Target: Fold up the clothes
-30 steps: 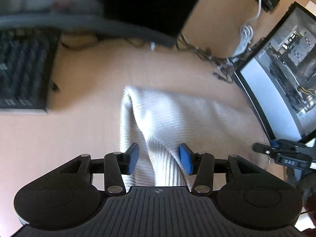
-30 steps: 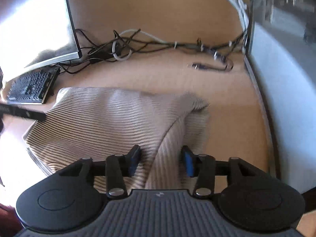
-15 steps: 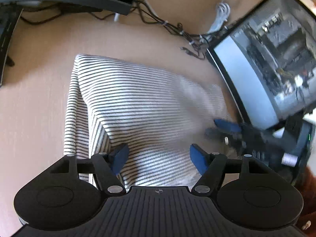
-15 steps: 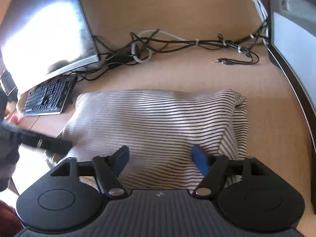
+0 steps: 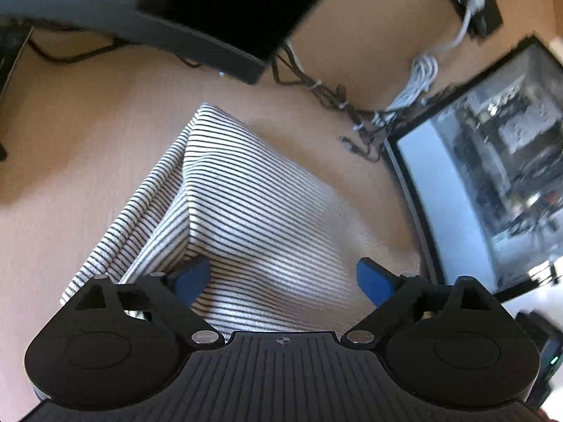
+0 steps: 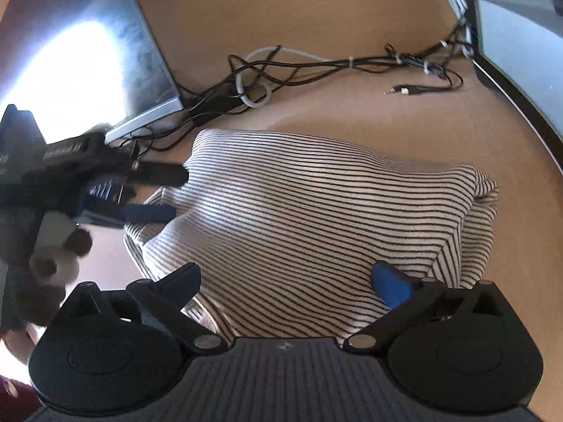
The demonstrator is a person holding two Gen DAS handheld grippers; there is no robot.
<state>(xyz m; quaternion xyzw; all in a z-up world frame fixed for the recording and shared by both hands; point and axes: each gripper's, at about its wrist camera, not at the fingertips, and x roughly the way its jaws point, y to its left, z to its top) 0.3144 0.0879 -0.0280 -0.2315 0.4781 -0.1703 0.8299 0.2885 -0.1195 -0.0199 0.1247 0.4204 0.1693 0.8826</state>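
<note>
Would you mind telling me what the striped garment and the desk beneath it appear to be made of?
Striped garment: soft knit fabric, likely cotton jersey; it drapes in rounded folds, matte, with thin dark stripes on cream. Desk: smooth light wood or wood-look laminate; faint grain, low sheen, so veneer or solid cannot be told.

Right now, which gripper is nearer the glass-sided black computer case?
Right. Right gripper, opening, over the striped shirt's edge beside the computer case; left gripper, opening, at the shirt's far edge.

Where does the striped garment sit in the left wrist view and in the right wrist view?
Left wrist: striped garment runs from centre down to the frame's bottom.
Right wrist: it fills the centre and right.
Shared landmark: the tangle of dark cables on the desk beyond it.
</note>
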